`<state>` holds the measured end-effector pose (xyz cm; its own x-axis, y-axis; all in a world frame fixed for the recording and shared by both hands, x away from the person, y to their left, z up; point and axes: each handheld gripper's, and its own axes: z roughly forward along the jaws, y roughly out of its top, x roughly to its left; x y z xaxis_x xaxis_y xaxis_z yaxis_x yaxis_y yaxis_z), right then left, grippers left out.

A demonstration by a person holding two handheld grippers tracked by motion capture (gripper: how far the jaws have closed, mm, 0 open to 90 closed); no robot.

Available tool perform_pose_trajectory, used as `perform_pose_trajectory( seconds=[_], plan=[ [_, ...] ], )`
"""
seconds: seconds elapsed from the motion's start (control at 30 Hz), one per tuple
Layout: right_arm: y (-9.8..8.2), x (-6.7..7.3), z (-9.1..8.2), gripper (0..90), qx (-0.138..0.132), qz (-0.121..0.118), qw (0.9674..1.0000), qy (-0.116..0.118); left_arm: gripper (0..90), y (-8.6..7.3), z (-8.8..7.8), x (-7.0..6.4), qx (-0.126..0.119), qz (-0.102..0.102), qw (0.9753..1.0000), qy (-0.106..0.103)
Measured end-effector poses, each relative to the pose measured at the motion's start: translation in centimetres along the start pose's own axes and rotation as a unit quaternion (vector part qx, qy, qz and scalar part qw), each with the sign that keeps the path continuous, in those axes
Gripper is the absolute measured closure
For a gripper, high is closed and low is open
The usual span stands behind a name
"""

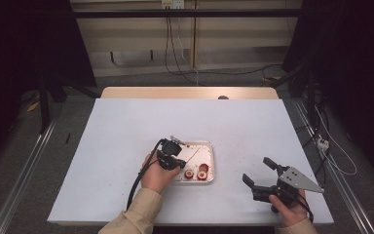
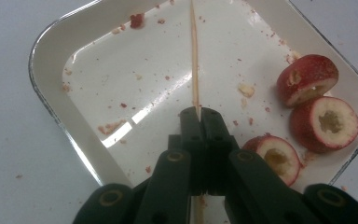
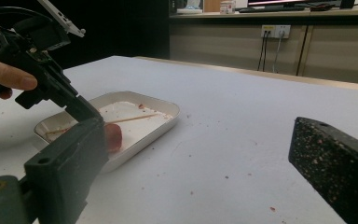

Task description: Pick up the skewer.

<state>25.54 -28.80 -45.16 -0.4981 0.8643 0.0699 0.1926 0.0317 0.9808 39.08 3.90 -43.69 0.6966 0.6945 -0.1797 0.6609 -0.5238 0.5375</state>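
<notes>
Skewer (image 2: 195,70) lies flat in white tray (image 2: 51,93), long axis running straight away from left gripper (image 2: 200,114), jaws pinched on its near end. Three cored red fruit pieces (image 2: 328,122) just right of it. Right gripper (image 1: 258,174) spread, empty, well apart on white table (image 1: 126,131). Dim room, cabled wall behind.

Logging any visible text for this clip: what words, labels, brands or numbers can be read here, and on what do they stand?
None can be read.
White tray, skewer and fruit slices: no print.
Left tongs and right tongs: no marking visible.
Small containers on the far counter: too small and blurred to read.
</notes>
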Motion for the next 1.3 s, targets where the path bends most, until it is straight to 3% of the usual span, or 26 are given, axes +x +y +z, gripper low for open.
perform_pose_trajectory(
  seconds=[0.17, 0.47, 0.73, 0.9, 0.97, 1.07, 1.13, 1.17, 1.3],
  plan=[
    [0.0, 0.0, 0.0, 3.9, -0.001, 0.002, 1.0000, 0.001, 89.8, 0.0, -1.0, 0.0, -0.024, -0.015, 0.9994, -0.018],
    [0.0, 0.1, 0.2, 3.9, -0.001, 0.003, 1.0000, 0.001, 89.8, -0.4, -2.8, 0.7, -0.036, -0.025, 0.9986, -0.031],
    [0.0, 0.2, 0.3, 3.9, 0.002, 0.003, 1.0000, 0.004, 89.7, -1.1, -2.6, 0.7, 0.000, -0.011, 0.9999, -0.013],
    [0.0, 0.3, 0.3, 3.9, 0.000, 0.003, 1.0000, 0.005, 89.5, -1.0, -2.3, 0.5, 0.017, -0.001, 0.9998, -0.013],
    [0.0, 0.3, 0.3, 3.9, 0.000, 0.003, 1.0000, 0.005, 89.2, -0.7, -2.1, 0.3, 0.033, 0.005, 0.9993, -0.018],
    [0.0, 0.3, 0.3, 3.9, 0.000, 0.003, 1.0000, 0.005, 89.1, -0.3, -2.0, 0.0, 0.049, 0.017, 0.9986, -0.004],
    [0.0, 0.3, 0.3, 3.9, 0.000, 0.002, 1.0000, 0.006, 88.0, -0.2, -1.6, -0.2, 0.080, 0.027, 0.9964, 0.005],
    [0.0, 0.2, 0.3, 3.9, -0.001, 0.002, 1.0000, 0.006, 87.6, -0.2, -1.4, -0.3, 0.081, 0.031, 0.9962, 0.008],
    [0.0, 0.3, 0.2, 3.8, -0.001, 0.004, 1.0000, 0.006, 89.0, -0.3, -1.5, -0.3, 0.081, 0.017, 0.9965, -0.006]
  ],
)
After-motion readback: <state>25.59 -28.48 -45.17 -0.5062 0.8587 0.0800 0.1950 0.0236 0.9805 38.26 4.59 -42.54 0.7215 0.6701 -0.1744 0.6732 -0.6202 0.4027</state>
